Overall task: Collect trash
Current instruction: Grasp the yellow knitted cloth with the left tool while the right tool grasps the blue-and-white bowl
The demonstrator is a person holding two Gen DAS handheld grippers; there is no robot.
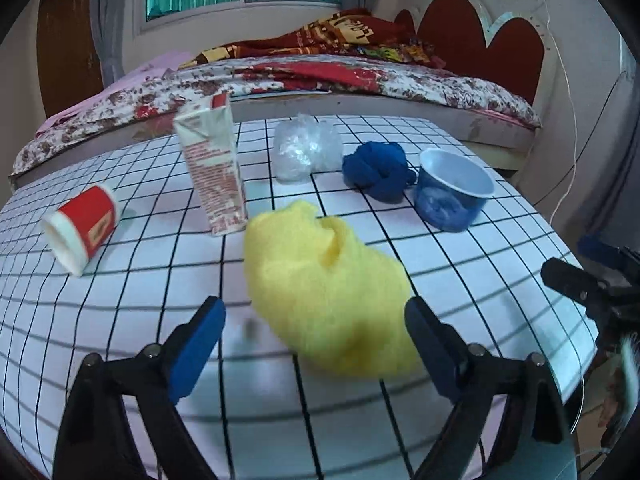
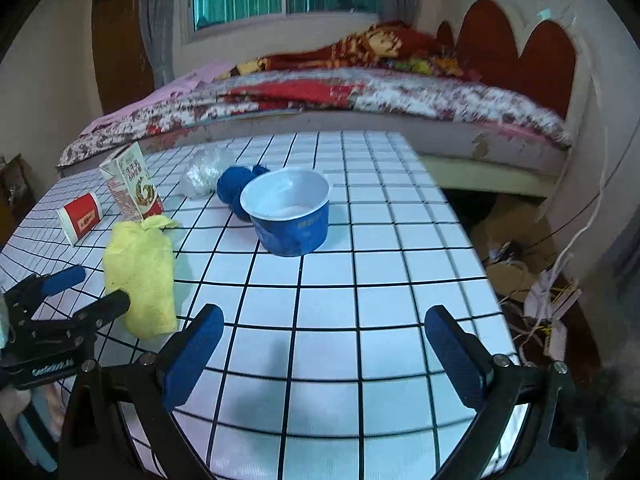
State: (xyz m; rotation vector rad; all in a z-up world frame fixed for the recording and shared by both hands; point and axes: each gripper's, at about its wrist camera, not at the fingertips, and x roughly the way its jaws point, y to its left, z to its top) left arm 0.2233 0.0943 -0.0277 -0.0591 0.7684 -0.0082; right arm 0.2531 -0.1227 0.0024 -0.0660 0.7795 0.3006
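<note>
On the white grid-patterned table [image 1: 120, 288] lie a yellow cloth [image 1: 324, 292], a red paper cup [image 1: 82, 228] on its side, an upright carton [image 1: 214, 168], a crumpled clear plastic bag [image 1: 306, 148], a knotted blue cloth [image 1: 378, 170] and a blue tub [image 1: 454, 188]. My left gripper [image 1: 316, 340] is open, its fingers either side of the yellow cloth's near end. My right gripper [image 2: 324, 348] is open and empty above bare table; the blue tub [image 2: 290, 212] stands ahead of it, the yellow cloth [image 2: 140, 276] to its left. The left gripper [image 2: 88, 292] shows at the right wrist view's left edge.
A bed [image 1: 320, 76] with floral and red covers runs behind the table. Cables and clutter [image 2: 548, 304] lie on the floor past the table's right edge. The right gripper [image 1: 592, 288] shows at the left view's right edge.
</note>
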